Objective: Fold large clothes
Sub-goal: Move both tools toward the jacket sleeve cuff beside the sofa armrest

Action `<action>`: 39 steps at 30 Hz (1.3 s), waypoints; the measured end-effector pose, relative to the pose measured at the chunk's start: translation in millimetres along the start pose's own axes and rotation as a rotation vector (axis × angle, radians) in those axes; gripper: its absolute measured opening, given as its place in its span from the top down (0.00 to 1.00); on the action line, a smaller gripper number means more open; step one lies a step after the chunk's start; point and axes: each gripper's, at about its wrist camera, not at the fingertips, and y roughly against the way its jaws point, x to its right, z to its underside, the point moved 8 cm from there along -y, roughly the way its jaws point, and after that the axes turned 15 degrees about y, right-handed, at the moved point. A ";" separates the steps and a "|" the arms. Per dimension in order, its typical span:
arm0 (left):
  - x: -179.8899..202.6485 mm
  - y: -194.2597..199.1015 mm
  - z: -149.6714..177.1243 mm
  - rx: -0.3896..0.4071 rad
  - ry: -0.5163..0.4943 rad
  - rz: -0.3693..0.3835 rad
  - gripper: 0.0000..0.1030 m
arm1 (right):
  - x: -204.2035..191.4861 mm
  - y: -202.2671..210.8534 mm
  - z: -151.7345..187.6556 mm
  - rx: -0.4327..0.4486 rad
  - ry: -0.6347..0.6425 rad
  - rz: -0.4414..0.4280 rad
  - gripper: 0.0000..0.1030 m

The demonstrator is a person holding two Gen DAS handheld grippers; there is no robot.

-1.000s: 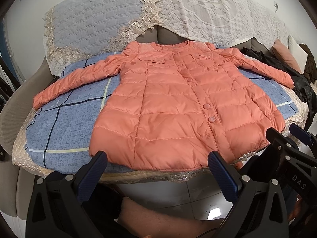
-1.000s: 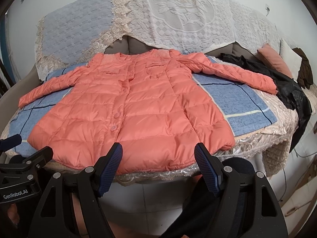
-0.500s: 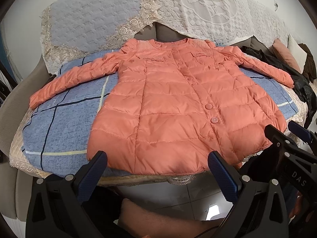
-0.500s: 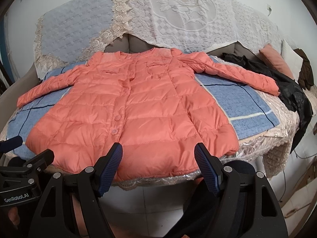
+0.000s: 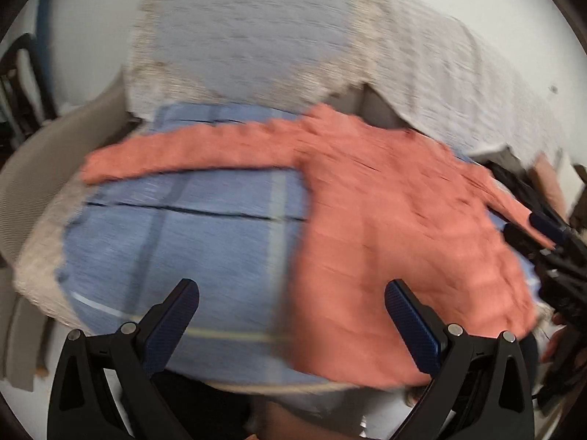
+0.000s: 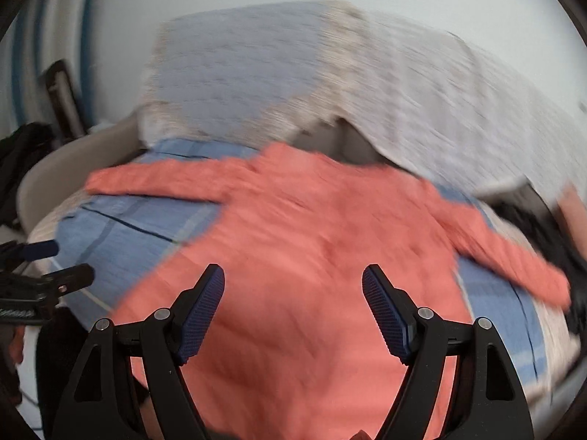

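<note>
— What differs from a second ago?
— Both views have swung left and blurred. The coat (image 5: 385,242) lies flat on the sofa (image 5: 176,242), ahead of both tongs.
— The tongs?
— Left tongs (image 5: 291,315) gape, empty; right tongs (image 6: 293,297) are opening, nothing between.
— Hidden?
— Buttons are lost to blur.

Coral jackets: we counted one (image 5: 396,242), spread flat
Its sleeves: we saw two
Blue checked covers: we found one (image 5: 176,242), under the jacket
Lace-edged throws on the backrest: we made out two (image 5: 249,33)
Grippers: we counted two, left (image 5: 291,315) and right (image 6: 292,306)
Dark garments: we saw one (image 6: 528,216), blurred
</note>
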 end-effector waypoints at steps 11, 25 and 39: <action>-111.7 -14.5 -69.2 0.055 0.156 -0.107 0.00 | -103.4 -97.0 -108.1 0.100 0.222 -0.208 0.24; -239.2 -37.0 -103.6 0.043 0.402 -0.155 0.00 | -260.9 -206.7 -171.4 0.095 0.470 -0.477 0.25; -298.6 -64.7 -111.0 0.047 0.488 -0.188 0.00 | -387.9 -278.3 -192.8 0.069 0.730 -0.442 0.25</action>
